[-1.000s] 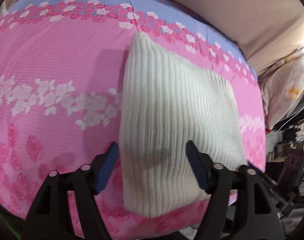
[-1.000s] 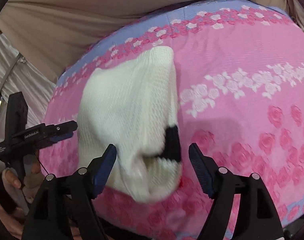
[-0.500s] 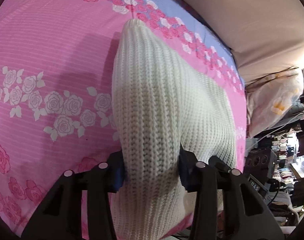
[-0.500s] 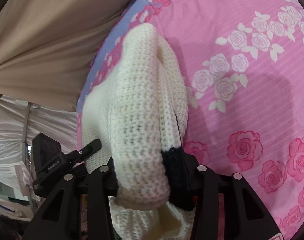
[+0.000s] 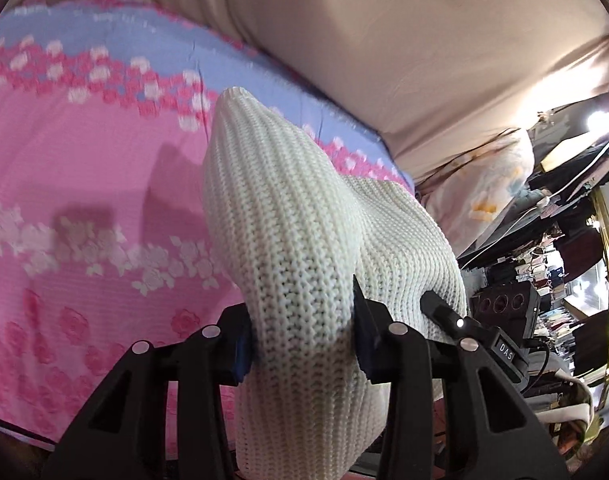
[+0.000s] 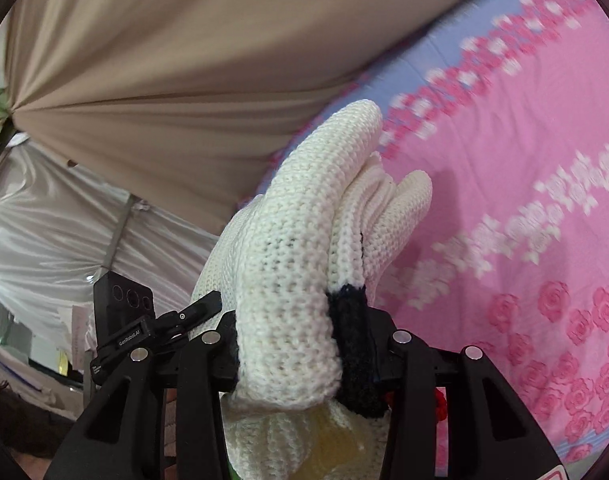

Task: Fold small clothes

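Note:
A small white knitted garment (image 5: 288, 248) with a black trim patch (image 6: 350, 344) is lifted off a pink bedspread (image 5: 76, 184) printed with roses. My left gripper (image 5: 300, 344) is shut on a thick bunch of its near edge, and the knit bulges up between the blue pads. In the right wrist view my right gripper (image 6: 304, 352) is shut on the other near corner (image 6: 296, 264), gripping white knit and the black trim together. The garment's far end points away toward the bedspread's blue border (image 6: 444, 56). Each gripper shows at the other view's edge.
A beige curtain (image 5: 384, 40) hangs behind the bed. A pale printed pillow (image 5: 480, 188) lies at the bed's right end, with cluttered shelves (image 5: 552, 248) beyond. White shiny fabric (image 6: 44, 216) hangs past the bed's left side.
Both grippers went from open around the flat garment's near edge to shut on it, then rose, lifting the near edge off the bedspread. Both views now tilt up toward the curtain.

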The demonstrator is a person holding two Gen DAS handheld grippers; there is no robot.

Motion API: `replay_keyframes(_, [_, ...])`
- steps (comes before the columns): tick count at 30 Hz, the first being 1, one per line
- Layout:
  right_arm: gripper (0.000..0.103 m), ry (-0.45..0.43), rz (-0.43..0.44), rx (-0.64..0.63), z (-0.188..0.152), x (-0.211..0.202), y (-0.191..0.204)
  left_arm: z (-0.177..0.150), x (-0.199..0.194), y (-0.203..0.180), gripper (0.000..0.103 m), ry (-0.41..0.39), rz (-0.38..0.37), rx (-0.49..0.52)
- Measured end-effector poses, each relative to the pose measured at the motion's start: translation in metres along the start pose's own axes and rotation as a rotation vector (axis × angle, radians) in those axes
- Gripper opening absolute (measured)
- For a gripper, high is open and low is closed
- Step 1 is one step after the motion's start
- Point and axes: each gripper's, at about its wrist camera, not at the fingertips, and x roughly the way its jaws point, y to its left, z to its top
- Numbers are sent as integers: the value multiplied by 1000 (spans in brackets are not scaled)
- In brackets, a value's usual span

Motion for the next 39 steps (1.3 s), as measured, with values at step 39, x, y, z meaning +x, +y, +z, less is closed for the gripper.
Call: replay_keyframes(39, [73,200,-242,-199,-78,262,37,-9,-39,268,63,-94,351,-237])
